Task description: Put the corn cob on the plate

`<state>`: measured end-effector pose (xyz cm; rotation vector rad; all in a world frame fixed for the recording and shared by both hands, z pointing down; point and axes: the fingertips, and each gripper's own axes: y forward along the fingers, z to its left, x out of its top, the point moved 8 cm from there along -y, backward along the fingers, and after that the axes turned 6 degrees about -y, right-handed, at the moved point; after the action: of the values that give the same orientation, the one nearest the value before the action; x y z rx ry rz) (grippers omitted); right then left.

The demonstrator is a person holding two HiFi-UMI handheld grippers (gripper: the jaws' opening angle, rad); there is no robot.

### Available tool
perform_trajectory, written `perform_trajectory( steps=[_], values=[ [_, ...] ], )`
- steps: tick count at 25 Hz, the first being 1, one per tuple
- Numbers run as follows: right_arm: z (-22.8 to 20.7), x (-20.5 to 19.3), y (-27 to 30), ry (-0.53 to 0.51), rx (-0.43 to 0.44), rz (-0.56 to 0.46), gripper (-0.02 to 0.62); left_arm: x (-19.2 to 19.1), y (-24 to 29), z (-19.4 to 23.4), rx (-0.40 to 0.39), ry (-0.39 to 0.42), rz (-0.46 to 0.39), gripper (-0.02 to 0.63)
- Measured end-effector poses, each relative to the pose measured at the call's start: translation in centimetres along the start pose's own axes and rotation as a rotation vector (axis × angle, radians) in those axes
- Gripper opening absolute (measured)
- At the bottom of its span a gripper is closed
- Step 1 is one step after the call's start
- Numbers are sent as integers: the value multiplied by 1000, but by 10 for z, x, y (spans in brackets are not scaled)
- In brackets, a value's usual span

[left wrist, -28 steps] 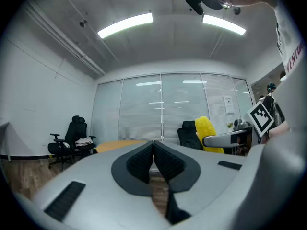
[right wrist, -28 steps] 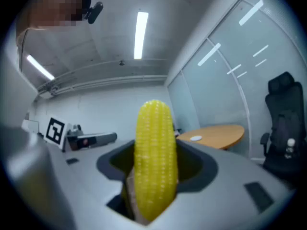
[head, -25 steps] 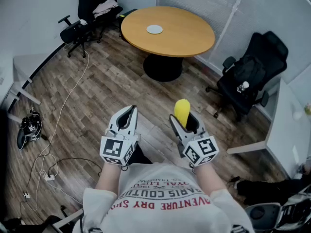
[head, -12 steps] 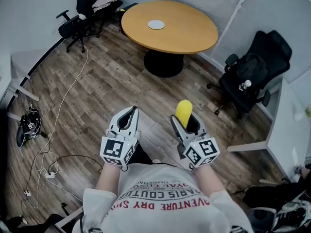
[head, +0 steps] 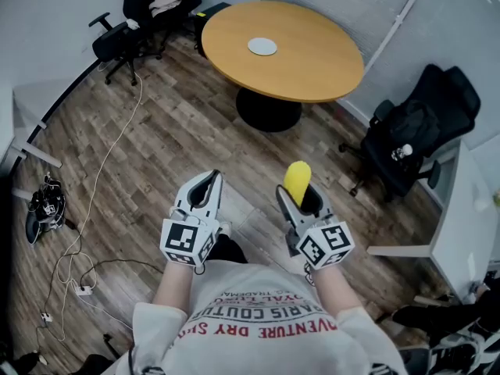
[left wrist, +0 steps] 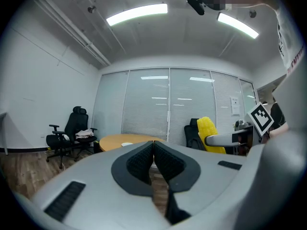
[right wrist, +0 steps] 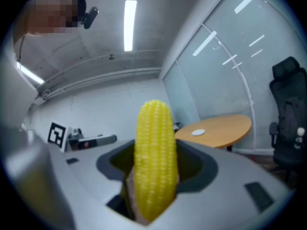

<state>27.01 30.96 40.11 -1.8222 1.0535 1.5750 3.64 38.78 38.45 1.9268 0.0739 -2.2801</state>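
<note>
My right gripper (head: pixel 298 196) is shut on a yellow corn cob (head: pixel 295 180), which stands upright between the jaws and fills the middle of the right gripper view (right wrist: pixel 154 157). My left gripper (head: pixel 205 188) is shut with nothing in it, its dark pads (left wrist: pixel 144 161) pressed together. Both grippers are held close to my chest, well above the wooden floor. A small white plate (head: pixel 262 47) lies on the round wooden table (head: pixel 312 69) far ahead. The plate (right wrist: pixel 198 132) also shows small in the right gripper view. From the left gripper view the corn cob (left wrist: pixel 210 133) appears at the right.
Black office chairs stand at the back left (head: pixel 125 37) and to the right of the table (head: pixel 410 135). A white cable (head: pixel 101 170) runs across the wooden floor at the left. A white desk (head: pixel 469 225) sits at the right edge.
The view has shifted slightly: the table and plate sit a little further right in the picture. Both grippers keep the same pose, with the corn cob still held.
</note>
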Motion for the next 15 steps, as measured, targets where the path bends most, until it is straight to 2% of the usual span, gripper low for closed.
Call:
perform_trajectory(
  steps=[8, 12, 15],
  values=[
    [-2, 24, 107, -9, -52, -19, 268, 37, 61, 99, -39, 20, -2, 35],
    [-2, 30, 148, -3, -67, -27, 268, 49, 83, 135, -62, 39, 1, 35],
    [-5, 31, 170, 0, -81, -21, 268, 51, 95, 156, -51, 29, 4, 35]
  ],
)
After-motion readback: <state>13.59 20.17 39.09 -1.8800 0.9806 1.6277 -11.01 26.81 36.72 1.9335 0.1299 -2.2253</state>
